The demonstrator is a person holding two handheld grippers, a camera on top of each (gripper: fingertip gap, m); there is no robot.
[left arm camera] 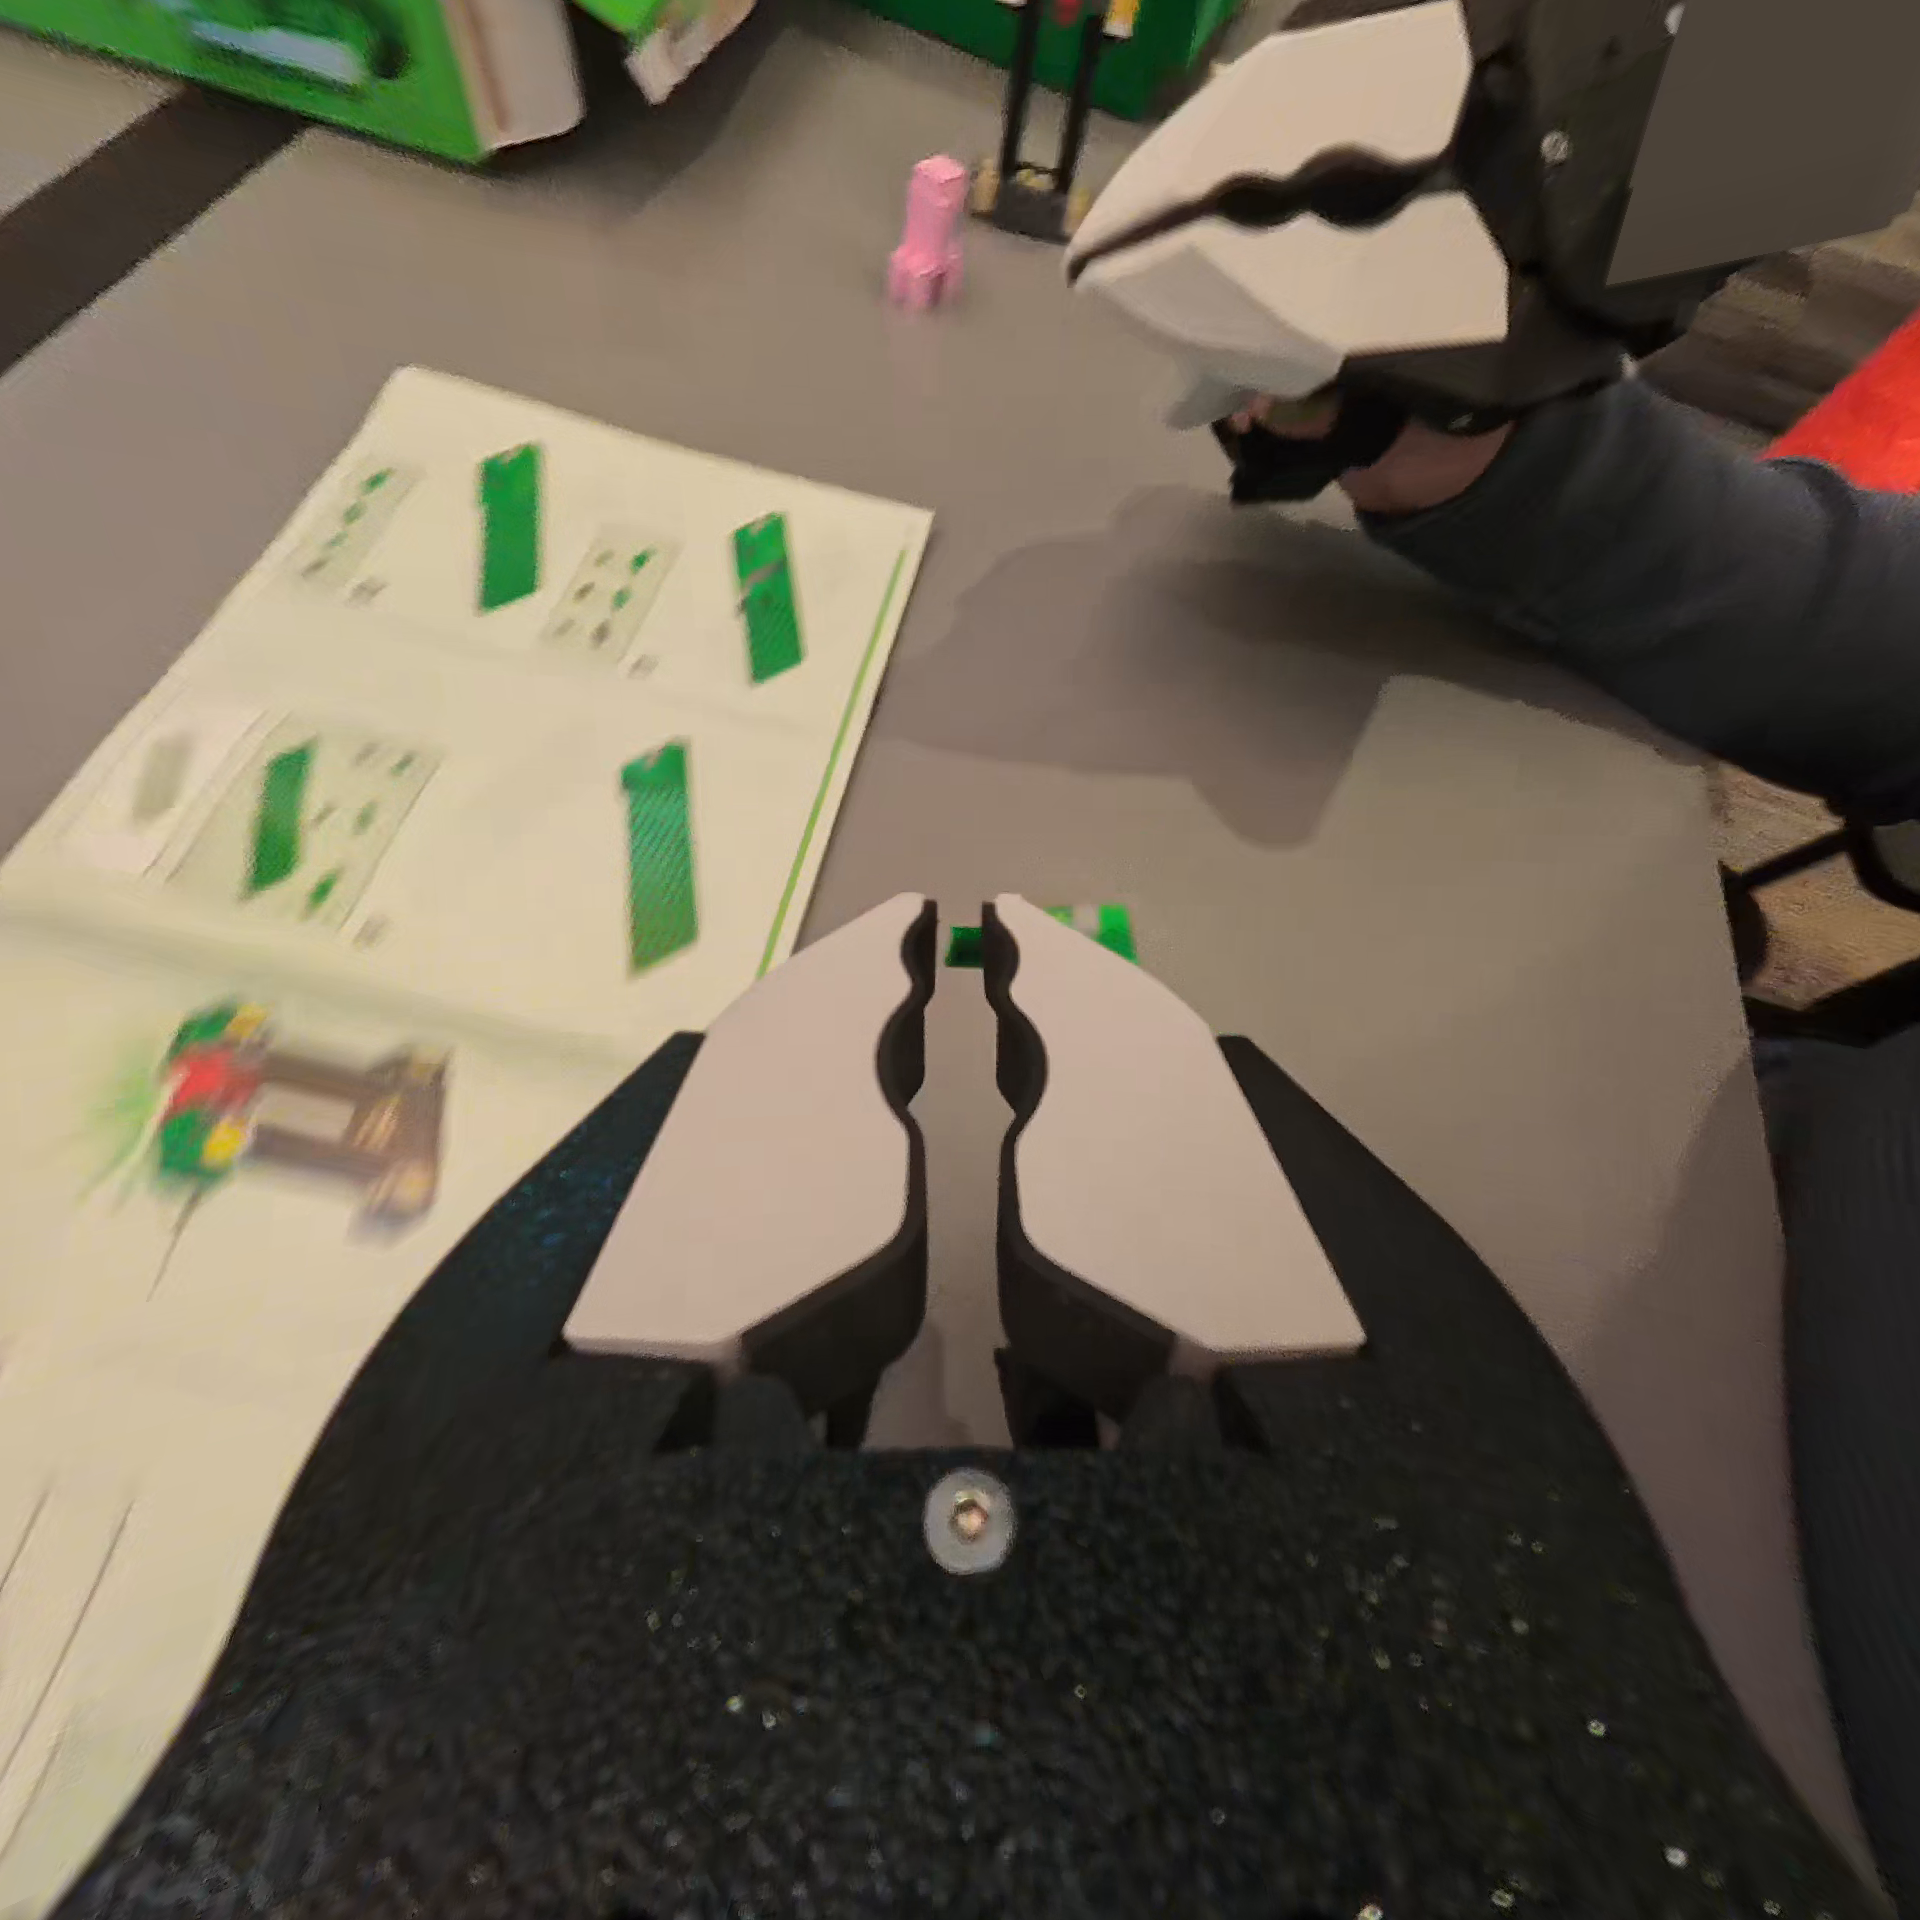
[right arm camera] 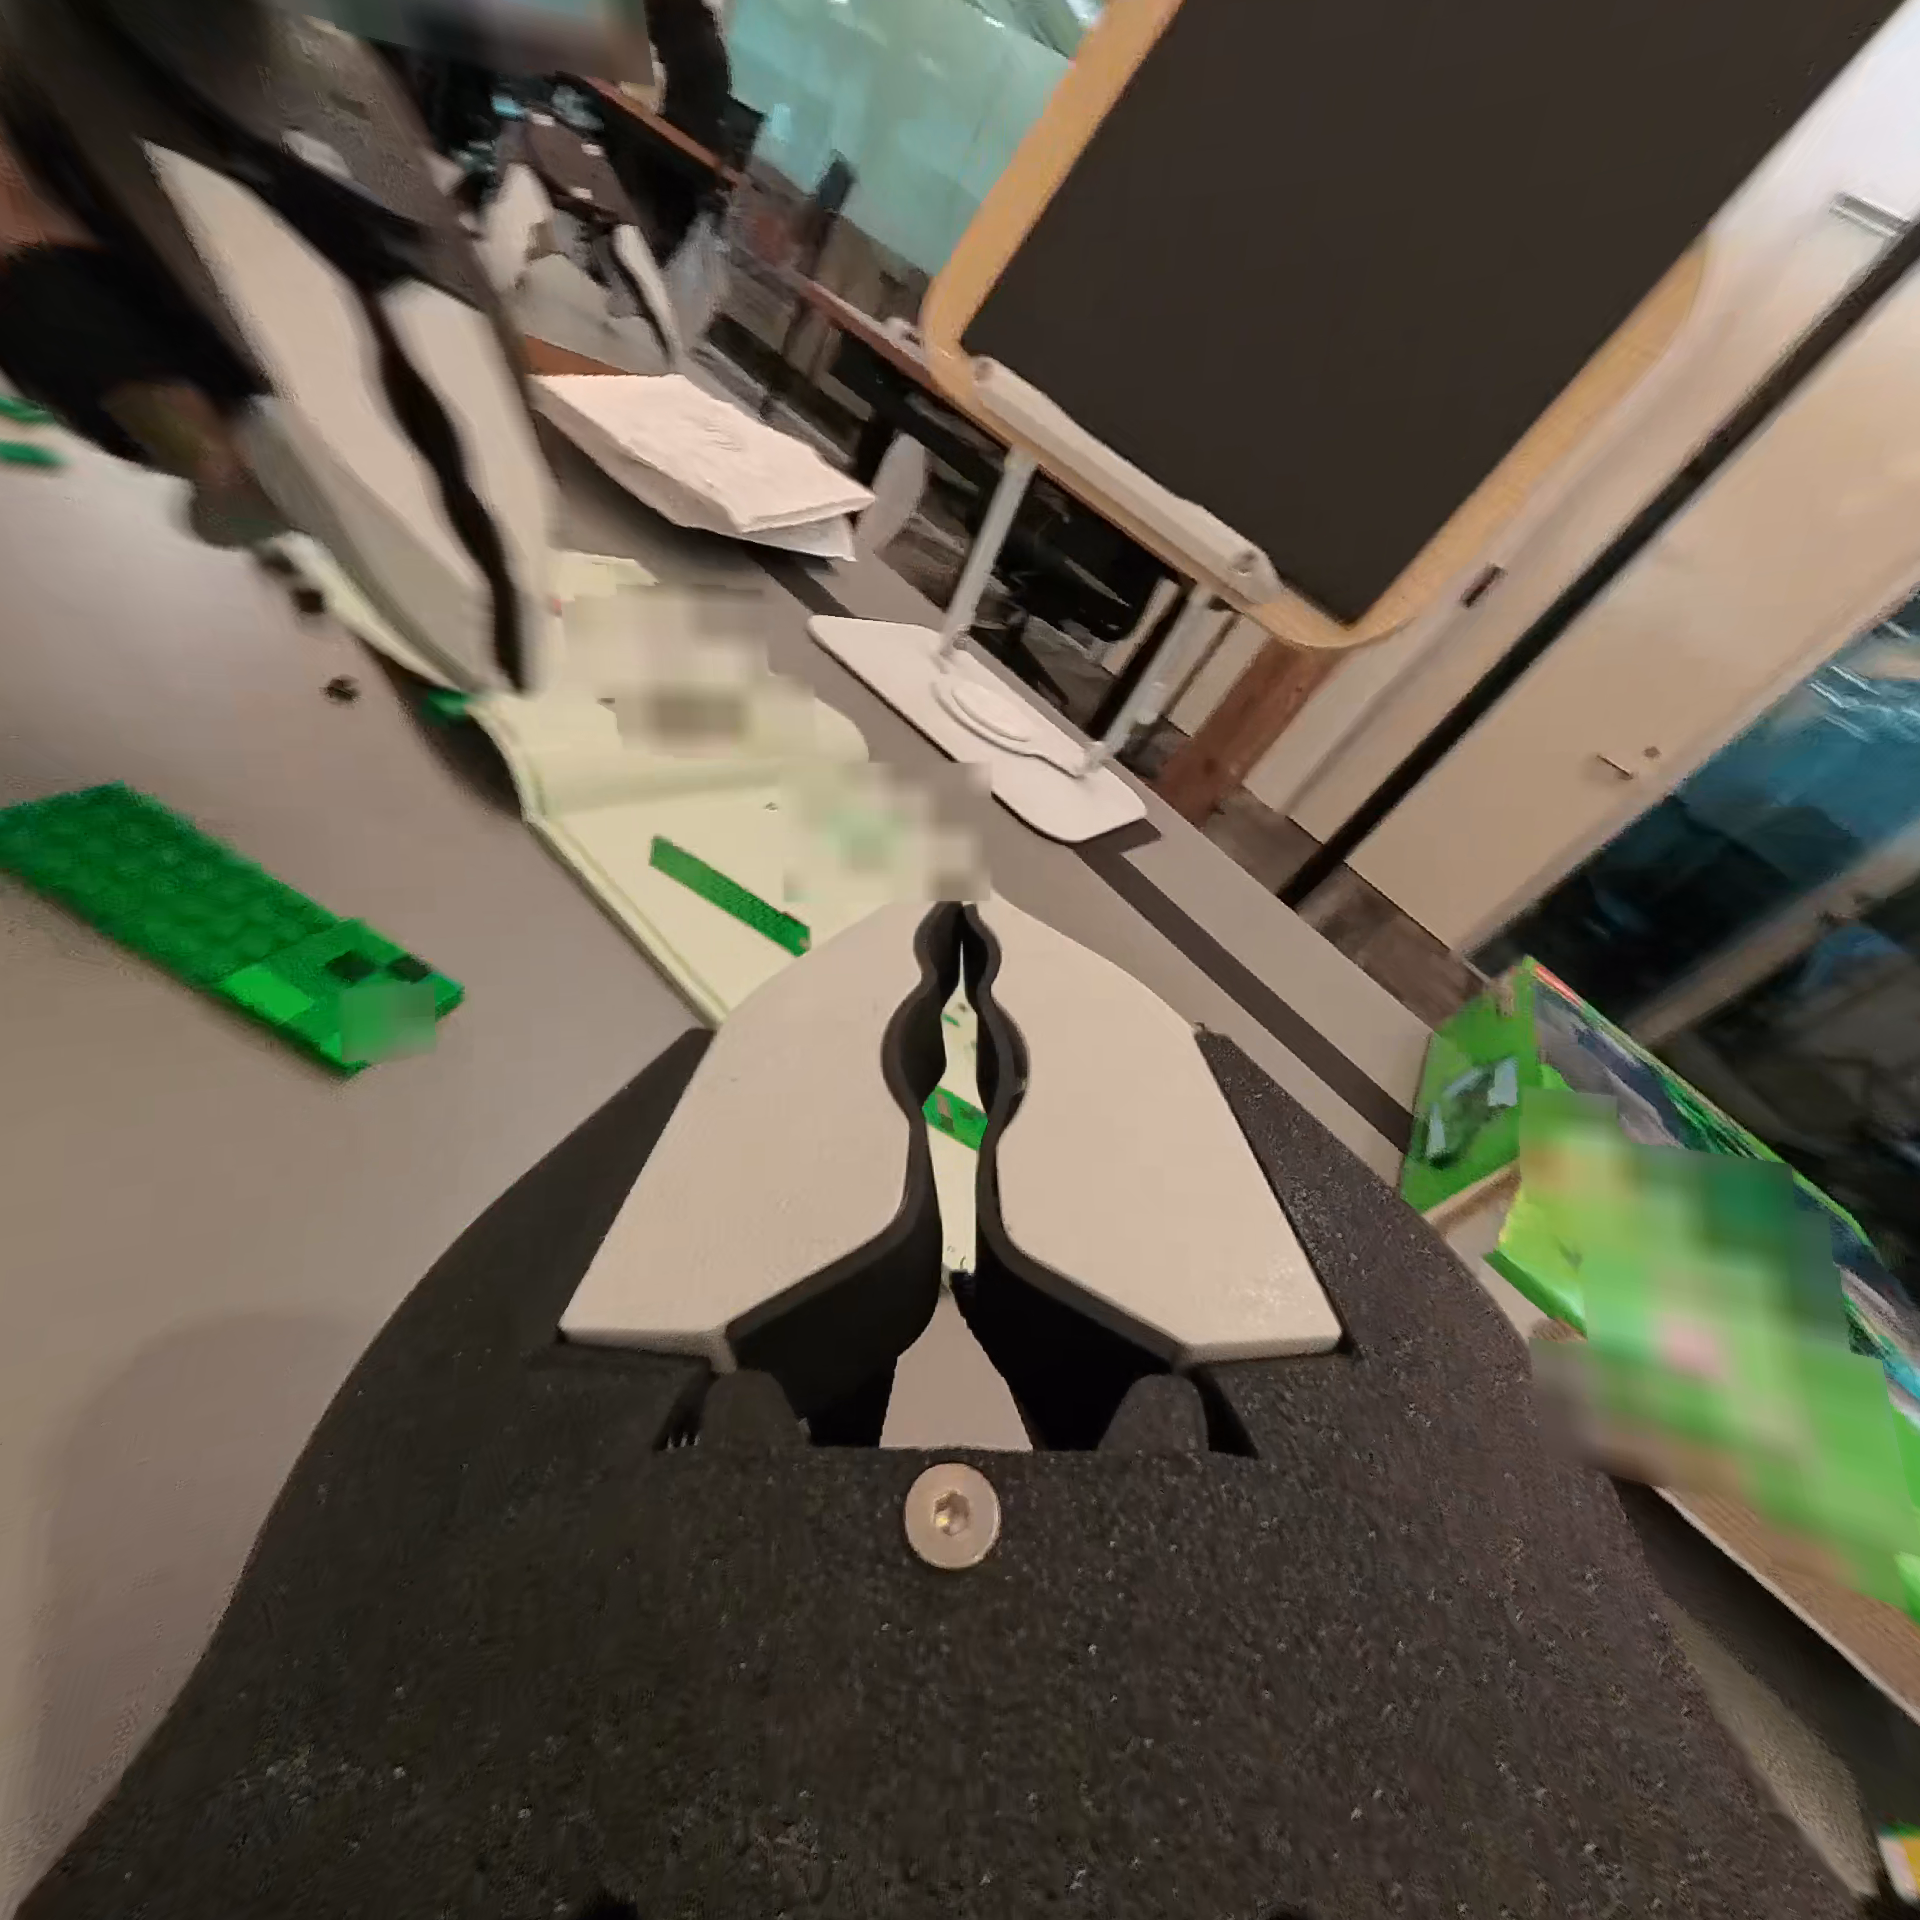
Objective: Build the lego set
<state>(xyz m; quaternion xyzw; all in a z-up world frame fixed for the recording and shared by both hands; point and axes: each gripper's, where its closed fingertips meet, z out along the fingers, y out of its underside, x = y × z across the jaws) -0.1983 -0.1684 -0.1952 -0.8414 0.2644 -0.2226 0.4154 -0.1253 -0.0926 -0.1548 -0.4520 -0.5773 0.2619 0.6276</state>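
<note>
A flat green lego plate (right arm camera: 187,904) with a lighter green end lies on the grey table (right arm camera: 208,1195). In the left wrist view only its end (left arm camera: 1101,925) shows, just beyond my left gripper (left arm camera: 961,914). The left jaws stand almost together with a narrow gap and nothing visibly between them. The left gripper also shows in the right wrist view (right arm camera: 499,665), raised above the open instruction booklet (left arm camera: 468,727). My right gripper (right arm camera: 961,914) is shut and empty, off the table. It shows in the left wrist view (left arm camera: 1081,265), held by a hand in a dark sleeve (left arm camera: 1662,582).
A pink lego figure (left arm camera: 930,234) and a thin black lego frame (left arm camera: 1039,156) stand at the back. Green set boxes (left arm camera: 312,73) lie behind them, another box (right arm camera: 1662,1247) at the right. A white monitor stand (right arm camera: 987,717), a white padded envelope (right arm camera: 707,447) and small dark pieces (right arm camera: 338,686) are about. My right fingertips sit around 12 centimeters from my left ones. Measured from the fingertips, the flat green lego plate (right arm camera: 187,904) is 8 centimeters or so from the left gripper and 20 centimeters from the right.
</note>
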